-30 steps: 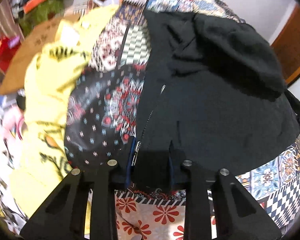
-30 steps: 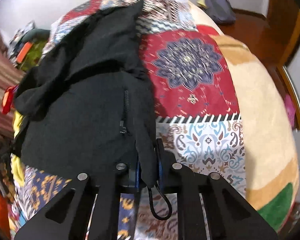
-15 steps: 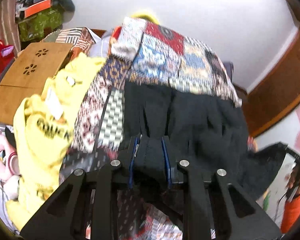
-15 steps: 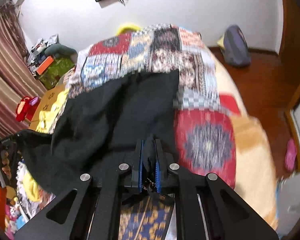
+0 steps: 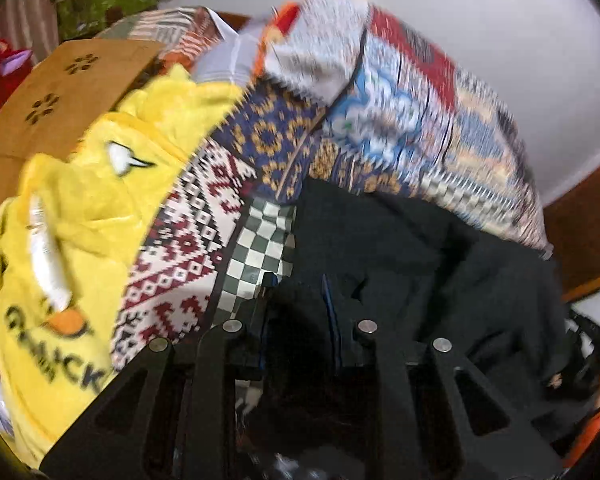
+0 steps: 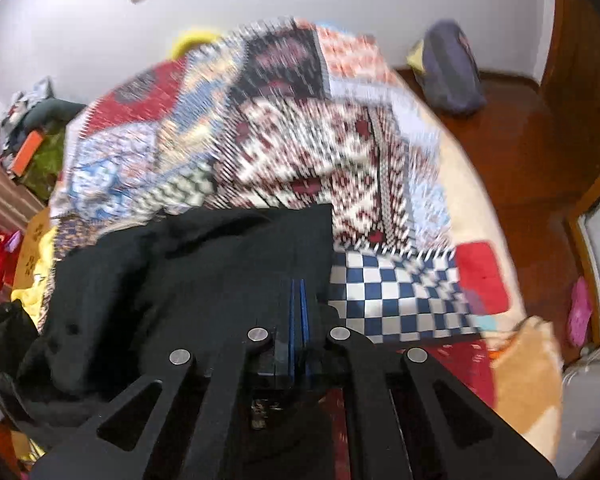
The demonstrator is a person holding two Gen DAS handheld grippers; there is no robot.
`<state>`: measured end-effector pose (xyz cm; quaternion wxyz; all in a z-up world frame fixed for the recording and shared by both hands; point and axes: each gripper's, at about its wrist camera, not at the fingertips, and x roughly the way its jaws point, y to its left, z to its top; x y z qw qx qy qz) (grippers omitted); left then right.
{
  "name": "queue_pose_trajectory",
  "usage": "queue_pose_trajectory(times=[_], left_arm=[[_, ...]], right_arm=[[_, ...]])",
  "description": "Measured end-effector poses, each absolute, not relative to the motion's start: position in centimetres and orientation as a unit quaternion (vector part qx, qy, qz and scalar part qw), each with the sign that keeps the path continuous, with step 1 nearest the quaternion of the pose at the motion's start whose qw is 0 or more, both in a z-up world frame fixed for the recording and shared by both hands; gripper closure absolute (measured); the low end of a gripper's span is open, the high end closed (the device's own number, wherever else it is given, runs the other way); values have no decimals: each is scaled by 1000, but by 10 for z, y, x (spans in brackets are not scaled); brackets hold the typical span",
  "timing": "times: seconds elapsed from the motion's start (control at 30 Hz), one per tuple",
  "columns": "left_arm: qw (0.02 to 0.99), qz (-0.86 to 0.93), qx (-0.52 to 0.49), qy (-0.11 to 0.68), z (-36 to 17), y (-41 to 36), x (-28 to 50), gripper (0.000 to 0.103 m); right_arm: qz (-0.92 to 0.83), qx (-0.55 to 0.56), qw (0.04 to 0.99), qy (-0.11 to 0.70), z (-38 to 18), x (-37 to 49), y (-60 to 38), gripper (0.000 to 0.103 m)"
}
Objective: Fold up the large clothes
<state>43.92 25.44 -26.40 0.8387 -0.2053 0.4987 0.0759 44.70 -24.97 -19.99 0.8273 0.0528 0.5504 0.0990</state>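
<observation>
A black zip jacket (image 5: 420, 260) lies bunched on the patchwork bedspread (image 5: 400, 120). My left gripper (image 5: 298, 292) is shut on a thick wad of its fabric, near the jacket's left edge by a checkered patch. In the right wrist view the jacket (image 6: 200, 272) spreads left of and under my right gripper (image 6: 299, 292). The blue pads there are pressed almost together on a thin fold at its right edge. More black cloth hangs below both grippers. Both views are blurred by motion.
A yellow fleece garment (image 5: 92, 200) lies along the bed's left side, beside a brown cardboard panel (image 5: 60, 92). A grey-blue bag (image 6: 450, 68) sits on the wooden floor (image 6: 532, 152) right of the bed. The bedspread (image 6: 300, 140) runs on toward the white wall.
Both grippers have carried the jacket's edge up the bed toward the far wall. The jacket, spread flat before, is now drawn over itself and bunched; more wall and floor show.
</observation>
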Motion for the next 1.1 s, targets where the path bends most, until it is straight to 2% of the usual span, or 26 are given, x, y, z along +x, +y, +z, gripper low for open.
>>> queue_pose_trajectory(times=[0.1,0.23,0.3,0.37,0.4,0.47,0.53,0.6,0.67,0.87,1.1], left_arm=[[838,62,-179,511,-277,245,446,77],[854,78,-123,499,-258,235,440,70],[863,86,-90,490,-238,230,429,64],[870,92,-61,480,-222,224,418,48],[876,94,-42,471,-211,219,410,47],[883,93,-2,460,-194,206,390,39],[886,88,31,455,-180,190,368,35],[887,79,55,451,-170,175,345,29],[893,66,63,440,-162,160,320,15],[896,33,99,431,-164,111,275,13],[889,38,60,453,-192,106,277,13]], right_arm=[[103,43,826,553,-212,445,-248,100],[111,21,837,535,-194,440,-246,100],[114,0,840,531,-180,435,-242,100],[121,-25,845,521,-157,424,-238,98],[123,-32,848,515,-152,422,-237,95],[131,-42,859,494,-129,404,-235,83],[140,-42,865,480,-113,385,-234,50],[160,-41,873,458,-96,357,-231,43],[180,-49,873,450,-88,334,-225,38],[213,-84,861,455,-93,284,-205,32],[185,-112,848,484,-135,277,-212,30]])
